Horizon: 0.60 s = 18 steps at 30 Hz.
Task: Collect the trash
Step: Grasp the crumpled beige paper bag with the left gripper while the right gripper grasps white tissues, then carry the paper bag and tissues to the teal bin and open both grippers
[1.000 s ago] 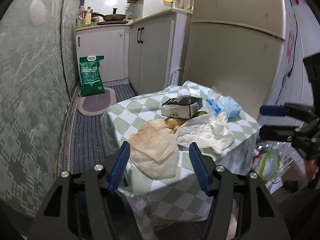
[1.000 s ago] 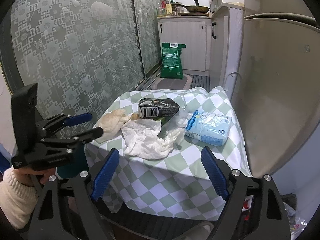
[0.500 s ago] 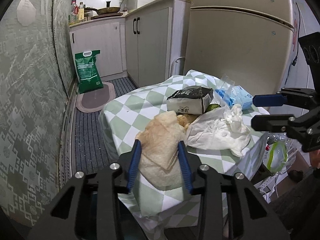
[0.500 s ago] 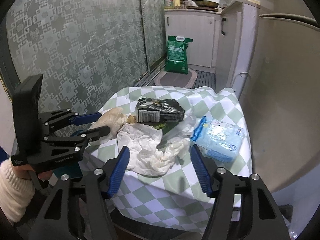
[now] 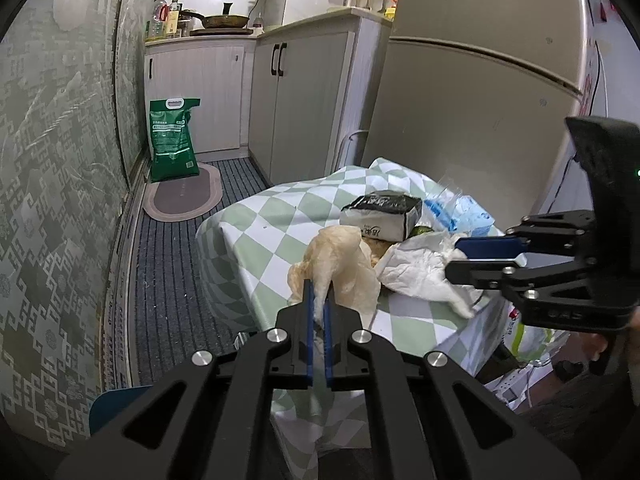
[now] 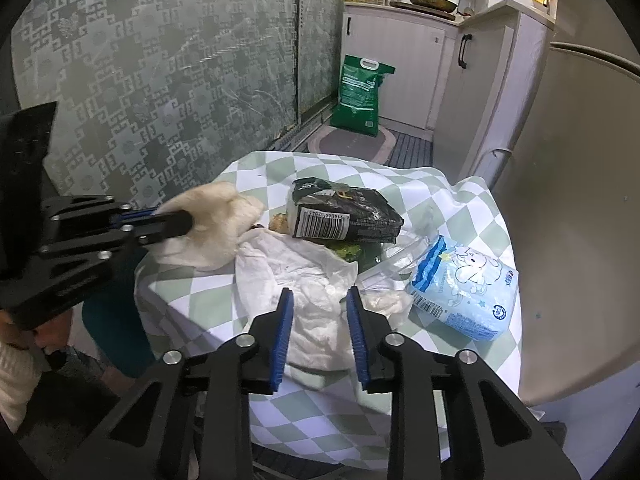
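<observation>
Left wrist view: the left gripper (image 5: 318,304) pinches a beige crumpled wrapper (image 5: 340,264) at the checked table's (image 5: 272,220) near edge; its held end is hidden between the fingers. At three o'clock the right gripper (image 6: 318,312), jaws just closing, straddles white crumpled paper (image 6: 308,280); whether the pads press it is unclear.

green sack (image 5: 173,141) on an oval mat (image 5: 182,199); frying pan (image 5: 222,20) on the counter.
</observation>
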Motion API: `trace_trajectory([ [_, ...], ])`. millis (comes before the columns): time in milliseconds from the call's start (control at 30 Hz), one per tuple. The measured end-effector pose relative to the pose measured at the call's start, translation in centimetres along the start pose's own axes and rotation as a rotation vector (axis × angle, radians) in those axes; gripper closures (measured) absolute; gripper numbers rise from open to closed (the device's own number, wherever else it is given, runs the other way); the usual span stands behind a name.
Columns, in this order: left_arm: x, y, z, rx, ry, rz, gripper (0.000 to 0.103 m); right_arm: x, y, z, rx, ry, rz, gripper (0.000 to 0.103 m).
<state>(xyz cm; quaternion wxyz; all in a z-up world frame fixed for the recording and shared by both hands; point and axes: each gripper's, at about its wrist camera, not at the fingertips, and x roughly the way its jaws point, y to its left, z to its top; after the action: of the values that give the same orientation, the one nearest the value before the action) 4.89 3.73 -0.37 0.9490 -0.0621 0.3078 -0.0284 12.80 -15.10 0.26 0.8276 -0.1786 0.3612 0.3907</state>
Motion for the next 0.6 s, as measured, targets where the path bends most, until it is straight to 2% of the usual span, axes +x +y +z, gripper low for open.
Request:
trace_trajectory([
  [133,-1.5,0.5,0.1,-0.028,-0.045,-0.028,0.098,0.6,0.4,0.3,-0.005,0.020,-0.025,0.090],
  [233,-2.5,1.0,0.2,-0.050,-0.073,-0.027,0.098,0.5,0.6,0.6,-0.012,0.019,-0.053,0.094],
  [400,-4.2,2.5,0.3,-0.095,-0.116,-0.013,0.098,-1.2,1.5,1.4,-0.027,-0.023,-0.063,0.094],
  [600,-5.6,4.6,-0.4,-0.137,-0.125,0.034,0.098,-2.9,2.9,3.0,-0.042,-0.081,-0.048,0.094],
])
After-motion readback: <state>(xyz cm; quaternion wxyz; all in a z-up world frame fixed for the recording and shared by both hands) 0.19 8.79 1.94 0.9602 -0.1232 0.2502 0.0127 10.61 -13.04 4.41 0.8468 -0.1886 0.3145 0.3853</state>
